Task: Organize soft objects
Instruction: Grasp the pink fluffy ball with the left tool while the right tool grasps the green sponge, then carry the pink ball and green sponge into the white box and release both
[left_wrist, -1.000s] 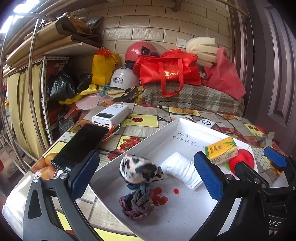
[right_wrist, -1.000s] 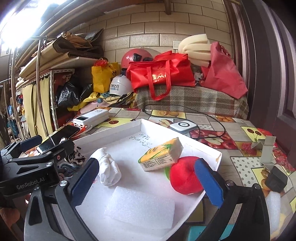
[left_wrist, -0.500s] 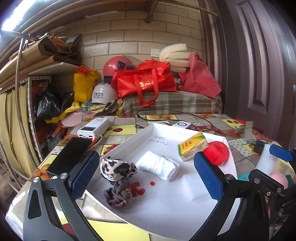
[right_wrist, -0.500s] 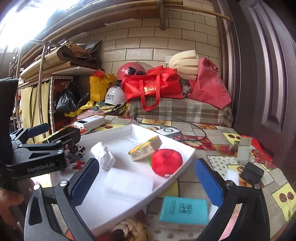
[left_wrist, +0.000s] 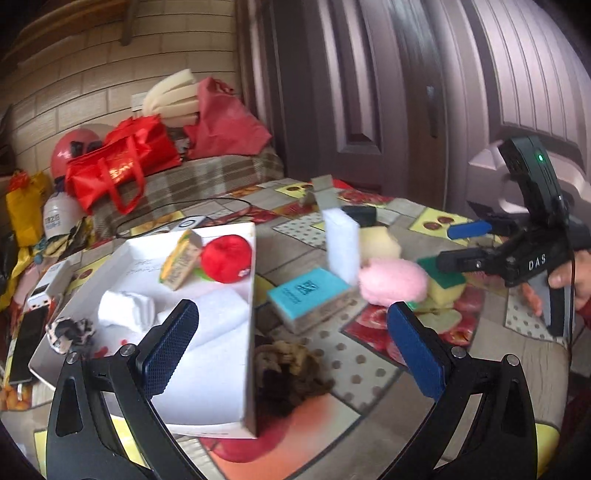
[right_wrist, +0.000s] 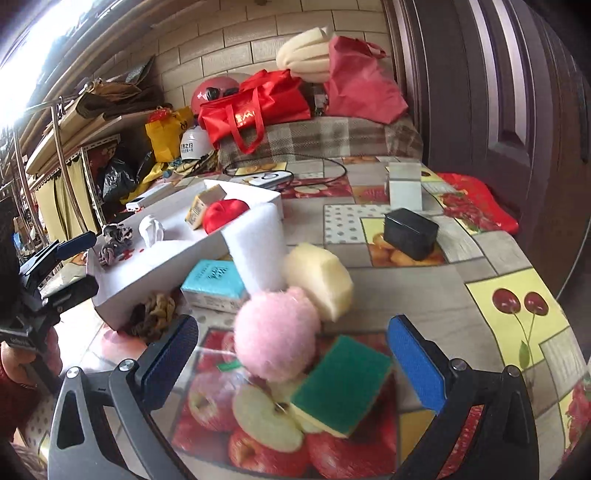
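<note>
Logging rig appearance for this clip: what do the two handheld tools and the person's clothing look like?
Both match: black skeletal frames with silver pivot bolts and blue textured finger pads. The left tool carries white "GenRobot.AI"-style lettering, partly hidden in the right wrist view. The right tool shows "DAS" lettering, a green indicator light and a thin dark cable in the left wrist view. A red sleeve shows.

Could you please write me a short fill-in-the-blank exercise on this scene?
1. The sponge nearest the right gripper has a ____ scouring top.
2. The fluffy ball is ____ in colour.
3. The red plush apple lies inside the white ____.
4. Both grippers' jaws stand ____.

Missing words: green; pink; tray; open
</note>
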